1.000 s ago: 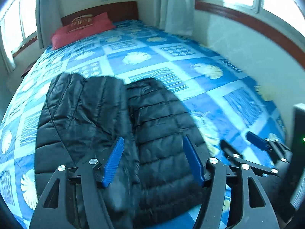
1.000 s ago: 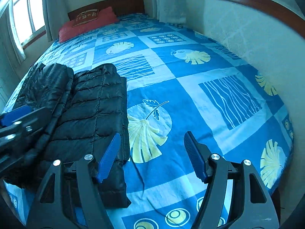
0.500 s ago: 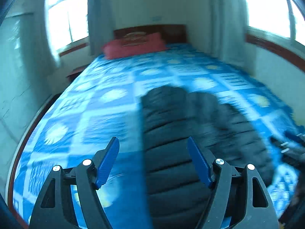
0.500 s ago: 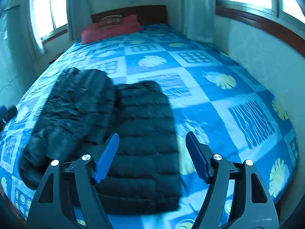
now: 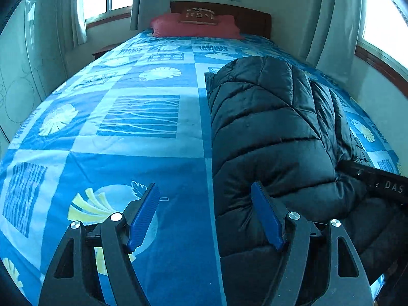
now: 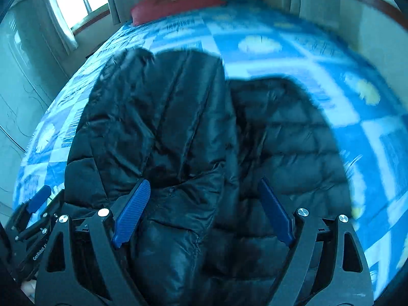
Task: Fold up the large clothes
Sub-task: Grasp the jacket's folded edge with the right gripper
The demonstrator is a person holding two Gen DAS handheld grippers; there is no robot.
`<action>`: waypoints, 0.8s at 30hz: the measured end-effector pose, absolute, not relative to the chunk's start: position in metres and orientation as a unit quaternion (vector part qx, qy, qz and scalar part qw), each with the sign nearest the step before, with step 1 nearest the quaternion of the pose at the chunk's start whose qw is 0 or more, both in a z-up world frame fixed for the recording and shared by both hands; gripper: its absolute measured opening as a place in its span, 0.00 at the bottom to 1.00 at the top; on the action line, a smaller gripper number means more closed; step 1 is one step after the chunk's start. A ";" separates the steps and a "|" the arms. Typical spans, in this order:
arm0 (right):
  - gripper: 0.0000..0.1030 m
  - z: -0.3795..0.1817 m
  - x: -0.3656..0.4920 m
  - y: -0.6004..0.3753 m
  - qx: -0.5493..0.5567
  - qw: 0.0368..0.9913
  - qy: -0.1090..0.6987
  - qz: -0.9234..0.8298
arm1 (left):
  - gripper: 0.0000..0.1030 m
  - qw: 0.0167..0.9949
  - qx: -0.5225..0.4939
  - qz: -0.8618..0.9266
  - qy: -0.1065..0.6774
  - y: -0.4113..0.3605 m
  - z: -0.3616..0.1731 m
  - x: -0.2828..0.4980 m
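Note:
A black quilted puffer jacket (image 5: 267, 127) lies folded lengthwise on the blue patterned bed sheet (image 5: 127, 153). My left gripper (image 5: 204, 185) hovers open at the jacket's near left edge, one blue finger (image 5: 142, 214) over the sheet and the other over the jacket. Nothing is pinched between them. In the blurred right wrist view, my right gripper (image 6: 204, 181) hangs above the jacket (image 6: 165, 114) near its middle seam. Its jaws are closing a little, and the pads do not press the cloth. The left gripper (image 6: 38, 204) shows at the lower left there, and the right gripper's body (image 5: 382, 183) shows in the left wrist view.
A red pillow (image 5: 193, 25) lies against the dark wooden headboard (image 5: 252, 17) at the far end. Curtained windows stand on both sides. A low nightstand (image 5: 104, 51) is by the far left of the bed. A wall runs close along the right edge.
Both grippers have shifted left across the bed. The left one went from above the jacket to its left edge. The right one went from bare sheet to above the jacket.

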State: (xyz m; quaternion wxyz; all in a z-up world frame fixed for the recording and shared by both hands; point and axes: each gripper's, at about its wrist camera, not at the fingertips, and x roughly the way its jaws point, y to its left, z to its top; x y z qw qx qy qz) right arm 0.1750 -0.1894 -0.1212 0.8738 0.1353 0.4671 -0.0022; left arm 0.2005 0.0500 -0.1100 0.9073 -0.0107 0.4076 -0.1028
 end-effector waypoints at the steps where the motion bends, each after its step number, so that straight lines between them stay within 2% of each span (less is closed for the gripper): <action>1: 0.60 -0.126 0.176 -0.192 0.160 0.865 0.476 0.014 | 0.71 0.906 -0.015 -0.104 0.409 0.052 -0.111 0.201; 3: 0.40 -0.125 0.175 -0.189 0.153 0.867 0.474 0.019 | 0.71 0.905 -0.021 -0.106 0.412 0.053 -0.110 0.203; 6: 0.24 -0.105 0.167 -0.191 0.124 0.889 0.441 0.011 | 0.71 0.909 -0.018 -0.111 0.402 0.050 -0.099 0.203; 12: 0.20 -0.085 0.156 -0.237 0.098 0.908 0.405 -0.055 | 0.71 0.904 -0.042 -0.151 0.399 0.033 -0.084 0.204; 14: 0.20 -0.093 0.154 -0.254 0.080 0.906 0.406 -0.088 | 0.71 0.902 -0.030 -0.164 0.399 0.016 -0.085 0.204; 20: 0.20 -0.132 0.155 -0.299 0.119 0.888 0.433 -0.098 | 0.71 0.894 0.009 -0.192 0.405 -0.035 -0.102 0.204; 24: 0.20 -0.153 0.156 -0.309 0.133 0.882 0.444 -0.088 | 0.70 0.873 0.003 -0.205 0.441 -0.053 -0.121 0.221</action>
